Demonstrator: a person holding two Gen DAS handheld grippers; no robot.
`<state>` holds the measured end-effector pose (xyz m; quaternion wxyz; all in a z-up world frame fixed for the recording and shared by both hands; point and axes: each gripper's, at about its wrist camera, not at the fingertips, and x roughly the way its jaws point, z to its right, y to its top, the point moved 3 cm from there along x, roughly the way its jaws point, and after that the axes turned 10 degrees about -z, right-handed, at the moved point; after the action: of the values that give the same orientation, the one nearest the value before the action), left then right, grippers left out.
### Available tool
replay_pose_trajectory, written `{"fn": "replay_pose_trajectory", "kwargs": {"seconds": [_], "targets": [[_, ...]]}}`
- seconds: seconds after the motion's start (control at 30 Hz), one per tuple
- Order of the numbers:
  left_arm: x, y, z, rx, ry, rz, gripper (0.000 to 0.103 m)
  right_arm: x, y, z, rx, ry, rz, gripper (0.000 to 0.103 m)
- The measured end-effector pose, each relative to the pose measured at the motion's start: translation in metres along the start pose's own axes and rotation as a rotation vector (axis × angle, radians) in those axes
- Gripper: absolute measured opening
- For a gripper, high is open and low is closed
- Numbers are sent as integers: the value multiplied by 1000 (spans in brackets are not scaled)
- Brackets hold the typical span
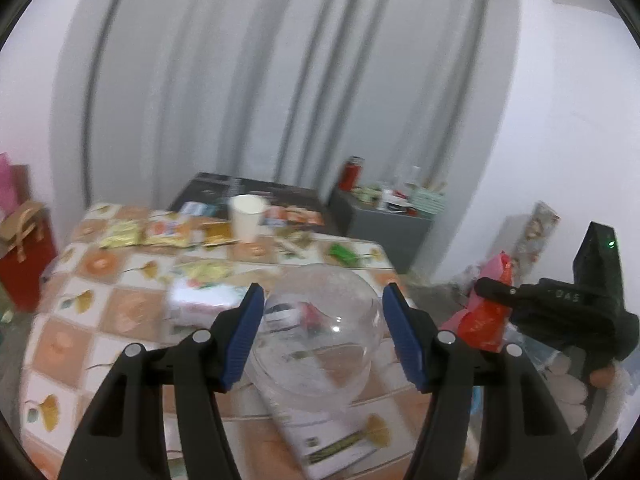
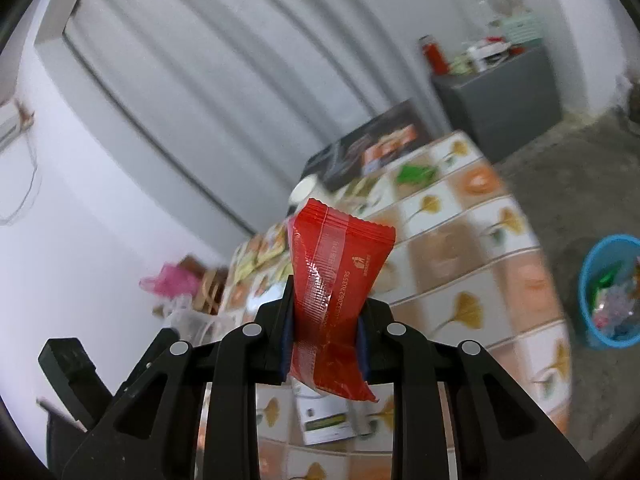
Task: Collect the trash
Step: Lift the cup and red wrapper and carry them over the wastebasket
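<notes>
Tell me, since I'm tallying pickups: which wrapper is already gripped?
The red wrapper, pinched between the right gripper's jaws; the green wrapper and yellow packets lie on the table.

I'm seeing the blue bin (image 2: 612,292) running off the right edge, its contents blurring together. The clear plastic dome (image 1: 320,332) is smearing. The red wrapper (image 2: 336,296) is hiding my right fingertips.
</notes>
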<state>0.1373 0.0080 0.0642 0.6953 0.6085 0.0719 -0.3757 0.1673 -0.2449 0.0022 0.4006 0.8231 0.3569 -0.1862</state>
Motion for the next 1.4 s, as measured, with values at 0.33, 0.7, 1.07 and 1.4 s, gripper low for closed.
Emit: {"fn": "replay_pose_trajectory", "kwargs": {"seconds": [0.33,0.7,1.07,1.4], "targets": [[38,7,129,188,-200,-84,59,-82,1,89,177,-89,181,23],[104,-24,248,301,-399,-256,58,-133,-11,184,355,-161,273,23],[225,-63,326,300,-484,-552,58,-116,-11,302,479,-242,136,23],[362,-116,376,284,-439,-846,54,-38,-4,417,604,-284,-138,24]]}}
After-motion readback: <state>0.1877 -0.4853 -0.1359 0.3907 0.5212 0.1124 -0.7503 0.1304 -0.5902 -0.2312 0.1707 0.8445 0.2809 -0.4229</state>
